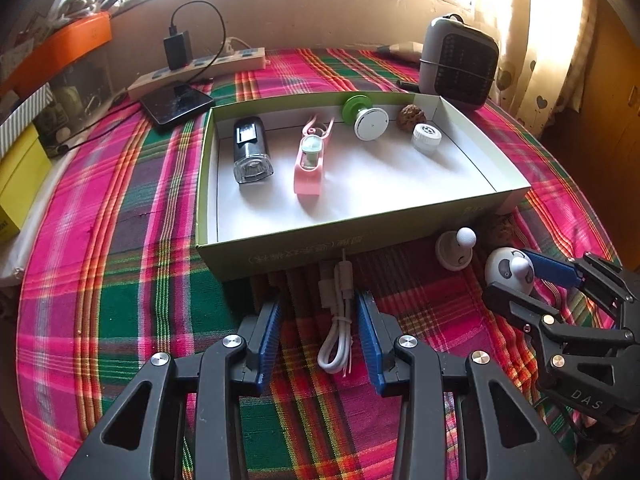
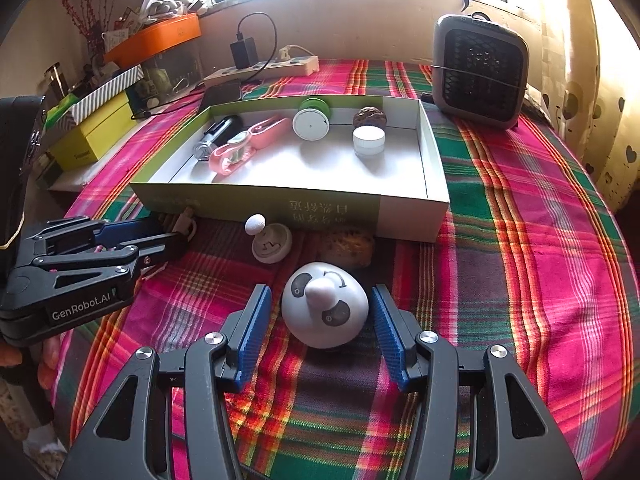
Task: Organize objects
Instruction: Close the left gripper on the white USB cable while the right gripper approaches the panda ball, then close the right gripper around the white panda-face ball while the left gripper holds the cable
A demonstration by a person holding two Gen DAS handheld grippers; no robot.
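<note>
Between the left gripper's (image 1: pixel 316 336) blue fingers (image 1: pixel 267 344), which stand spread and touch nothing, a coiled white cable (image 1: pixel 336 320) lies on the plaid table (image 1: pixel 120 280), its plug end reaching toward the near wall of the green box (image 1: pixel 280 248); beyond those fingers the box holds, from left to right, a black bike light (image 1: pixel 250 150), a pink clip (image 1: pixel 310 160), a green-and-white spool (image 1: pixel 366 118), a walnut (image 1: pixel 410 113) and a white cap (image 1: pixel 426 137); to the right of the left fingers a small white knob toy (image 1: pixel 456 250) sits on the cloth just before the box; farther right, the right gripper (image 2: pixel 320 328) has its fingers (image 2: pixel 254 332) spread on either side of a panda-faced white dome (image 2: pixel 324 308), the pads near it but not pressing; beyond the dome a second walnut (image 2: pixel 348 246) rests against the box wall; a grey fan (image 2: pixel 480 68) stands behind the box's right corner.
</note>
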